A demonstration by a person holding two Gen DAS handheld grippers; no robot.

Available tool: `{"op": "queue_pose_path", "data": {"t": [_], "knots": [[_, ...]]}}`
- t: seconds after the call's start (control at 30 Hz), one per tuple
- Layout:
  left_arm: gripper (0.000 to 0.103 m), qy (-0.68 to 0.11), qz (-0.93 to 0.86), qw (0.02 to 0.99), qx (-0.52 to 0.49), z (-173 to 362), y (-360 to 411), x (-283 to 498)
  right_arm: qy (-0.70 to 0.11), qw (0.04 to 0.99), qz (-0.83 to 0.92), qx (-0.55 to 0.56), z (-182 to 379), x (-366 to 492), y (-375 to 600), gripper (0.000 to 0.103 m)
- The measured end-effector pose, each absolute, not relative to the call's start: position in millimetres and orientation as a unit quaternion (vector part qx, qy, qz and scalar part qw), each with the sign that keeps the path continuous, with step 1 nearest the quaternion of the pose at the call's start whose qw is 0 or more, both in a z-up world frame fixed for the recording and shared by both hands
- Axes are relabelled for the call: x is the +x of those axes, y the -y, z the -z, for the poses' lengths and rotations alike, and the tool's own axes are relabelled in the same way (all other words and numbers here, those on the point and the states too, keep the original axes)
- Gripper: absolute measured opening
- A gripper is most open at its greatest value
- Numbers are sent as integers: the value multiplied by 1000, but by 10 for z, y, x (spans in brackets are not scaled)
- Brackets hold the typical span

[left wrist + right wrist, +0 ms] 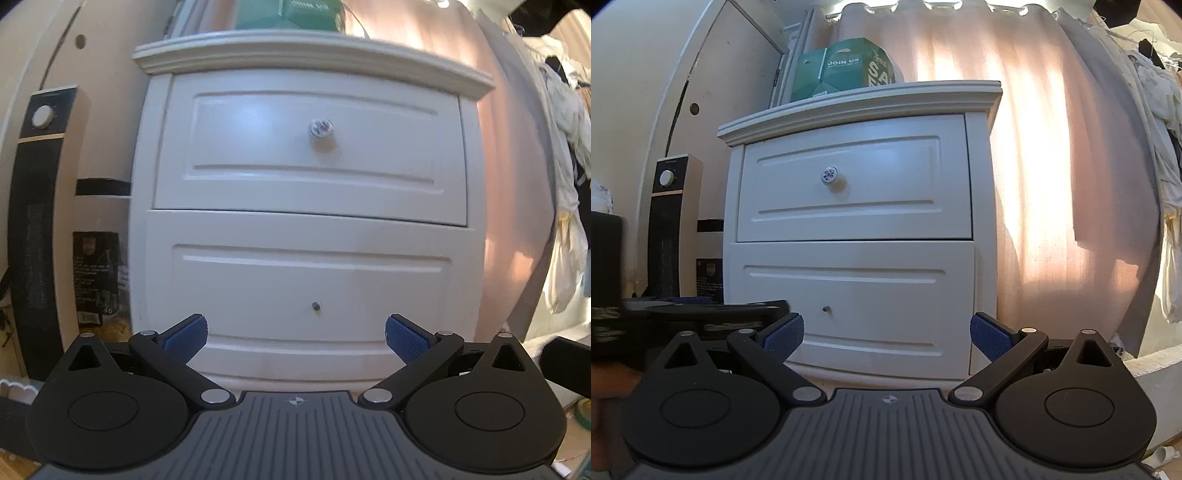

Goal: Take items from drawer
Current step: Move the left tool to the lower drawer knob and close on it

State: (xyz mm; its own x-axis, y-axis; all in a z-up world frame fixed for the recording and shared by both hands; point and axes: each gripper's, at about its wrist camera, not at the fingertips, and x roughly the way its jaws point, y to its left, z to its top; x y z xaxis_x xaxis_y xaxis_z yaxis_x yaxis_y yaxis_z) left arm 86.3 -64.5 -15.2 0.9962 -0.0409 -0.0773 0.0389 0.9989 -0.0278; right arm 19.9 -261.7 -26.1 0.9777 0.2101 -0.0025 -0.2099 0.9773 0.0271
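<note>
A white two-drawer nightstand (306, 229) (853, 236) fills both views, both drawers shut. The top drawer (310, 147) (853, 181) carries a round patterned knob (320, 128) (829, 175). The bottom drawer (310, 295) (857, 306) has only a bare screw (316, 305) (825, 308) where a knob would sit. My left gripper (295, 338) is open and empty, low in front of the bottom drawer. My right gripper (886, 334) is also open and empty, further back and to the right. The drawers' contents are hidden.
A green box (842, 70) sits on the nightstand top. A tall black-and-cream heater (40, 221) (670, 229) stands left of it. Pink curtains (1052, 184) hang behind and to the right, with clothes (565, 184) at the far right. The left gripper's body (683, 321) shows at the right view's left edge.
</note>
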Motion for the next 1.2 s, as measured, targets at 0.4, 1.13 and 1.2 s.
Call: {"op": "queue_pose_path", "data": {"t": [0.4,1.13,1.2], "knots": [[83,-30,-2,999,32,219,930,1461,-14,995,-94,6,341,322,2708,103],[5,-70,-8,997,17,283,1042,1984,-19,996,-89,15,373,368,2803,103],[4,-69,-8,997,14,295,1051,1986,-19,996,-89,15,369,363,2804,103]]}}
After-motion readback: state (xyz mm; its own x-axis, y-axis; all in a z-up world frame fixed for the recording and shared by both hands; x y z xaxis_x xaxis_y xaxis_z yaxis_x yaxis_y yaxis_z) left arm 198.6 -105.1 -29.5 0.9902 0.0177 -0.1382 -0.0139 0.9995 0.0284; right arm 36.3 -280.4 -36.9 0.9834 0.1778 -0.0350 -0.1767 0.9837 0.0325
